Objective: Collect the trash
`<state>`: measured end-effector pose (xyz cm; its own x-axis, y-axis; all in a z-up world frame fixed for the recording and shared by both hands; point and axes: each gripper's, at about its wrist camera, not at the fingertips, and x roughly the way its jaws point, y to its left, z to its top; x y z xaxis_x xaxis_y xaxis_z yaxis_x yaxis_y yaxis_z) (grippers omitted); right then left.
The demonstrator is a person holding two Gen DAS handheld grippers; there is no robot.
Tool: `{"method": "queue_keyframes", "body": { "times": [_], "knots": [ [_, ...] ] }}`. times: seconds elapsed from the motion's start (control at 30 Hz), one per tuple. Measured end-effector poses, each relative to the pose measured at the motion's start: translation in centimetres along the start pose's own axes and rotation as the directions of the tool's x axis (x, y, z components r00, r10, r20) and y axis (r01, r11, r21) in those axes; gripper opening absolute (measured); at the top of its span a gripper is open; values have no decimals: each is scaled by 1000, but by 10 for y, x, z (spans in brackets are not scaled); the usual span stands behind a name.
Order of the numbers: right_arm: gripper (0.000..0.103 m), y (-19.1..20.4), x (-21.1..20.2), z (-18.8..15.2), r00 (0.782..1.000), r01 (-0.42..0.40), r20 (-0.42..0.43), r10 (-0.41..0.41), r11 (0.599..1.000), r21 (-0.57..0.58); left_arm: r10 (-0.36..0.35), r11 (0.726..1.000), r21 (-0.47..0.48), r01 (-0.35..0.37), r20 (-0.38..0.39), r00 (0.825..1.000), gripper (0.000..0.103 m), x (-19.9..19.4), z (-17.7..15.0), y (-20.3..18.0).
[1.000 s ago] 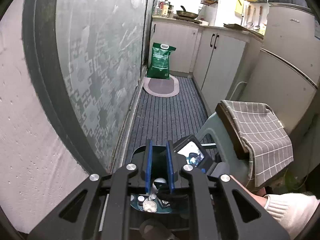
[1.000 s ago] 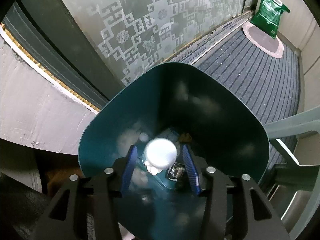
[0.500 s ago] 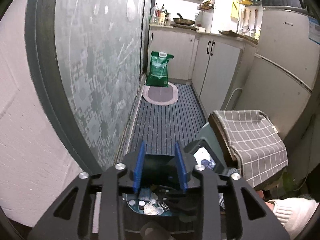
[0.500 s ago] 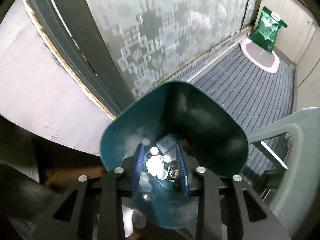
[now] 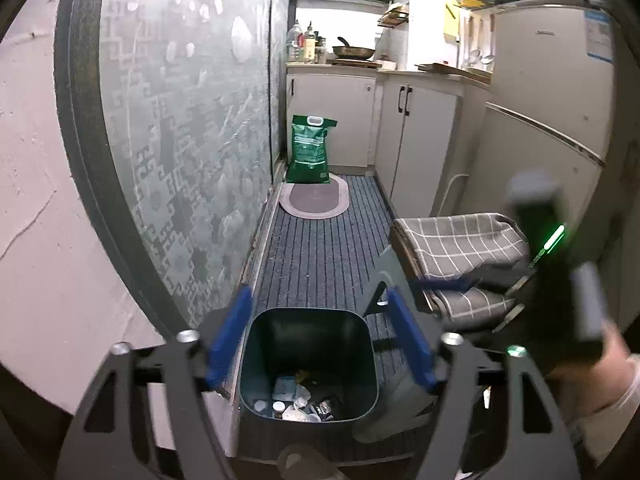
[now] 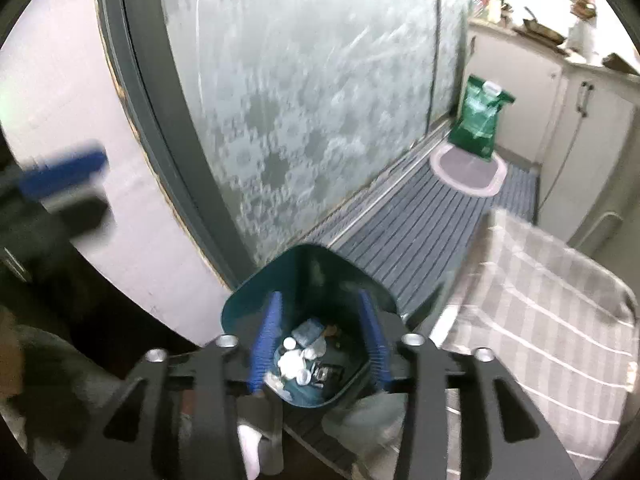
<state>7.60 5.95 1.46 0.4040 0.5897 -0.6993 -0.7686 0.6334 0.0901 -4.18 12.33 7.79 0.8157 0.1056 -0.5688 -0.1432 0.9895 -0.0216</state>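
Striped floor mat (image 5: 320,256) runs clear beyond the bin (image 5: 308,364); both grippers hang above it, opening, empty.

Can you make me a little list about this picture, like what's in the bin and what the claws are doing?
bin: dark teal plastic trash bin on the striped floor mat
inside bin: white crumpled paper and small caps at the bottom
left claw: opening, nothing between its blue pads
right claw: opening, empty, above the bin
beside bin: grey checked cloth over a stool
far end: green bag by the cabinets
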Motion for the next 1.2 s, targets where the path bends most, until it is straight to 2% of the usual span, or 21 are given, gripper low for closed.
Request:
{"method": "queue_keyframes", "body": {
  "times": [0.03,0.1,0.13,0.2,0.3,0.43,0.7,0.77,0.97,1.13,1.2],
  "knots": [
    [60,-4,-12,-1,1000,4,17,-4,1000,6,0,1000,1,0,-3,1000,76,-1,-4,-3],
    [71,-11,-34,-4,999,7,37,-7,1000,3,1,1000,-5,-1,-6,1000,83,-1,-8,-6],
    [74,-13,-47,-6,999,16,50,-15,1000,-4,1,1000,-9,-1,-4,1000,85,-2,-10,-8],
    [88,-17,-67,-12,996,30,81,-29,1000,-5,-6,1000,-8,6,3,1000,94,-6,-14,-13],
    [99,-20,-97,-24,992,48,120,-48,999,2,-2,1000,28,1,26,1000,98,-14,-17,-25],
    [99,-18,-121,-41,986,91,139,-90,996,-3,9,998,60,-13,67,998,100,-28,-17,-42],
    [100,-25,-158,-83,979,119,161,-126,992,47,33,997,65,-38,73,997,100,-40,-28,-55],
    [100,-28,-162,-92,977,137,159,-145,989,62,55,997,54,-59,67,996,100,-41,-33,-52],
    [100,-30,-179,-114,969,168,173,-175,984,56,51,999,-12,-50,75,996,100,-49,-41,-36],
    [100,-41,-196,-123,967,132,211,-145,989,71,53,999,-15,-52,80,995,100,-55,-47,-34],
    [100,-44,-197,-125,971,93,214,-104,994,61,63,998,-7,-63,79,995,100,-55,-47,-35]
  ]
}}
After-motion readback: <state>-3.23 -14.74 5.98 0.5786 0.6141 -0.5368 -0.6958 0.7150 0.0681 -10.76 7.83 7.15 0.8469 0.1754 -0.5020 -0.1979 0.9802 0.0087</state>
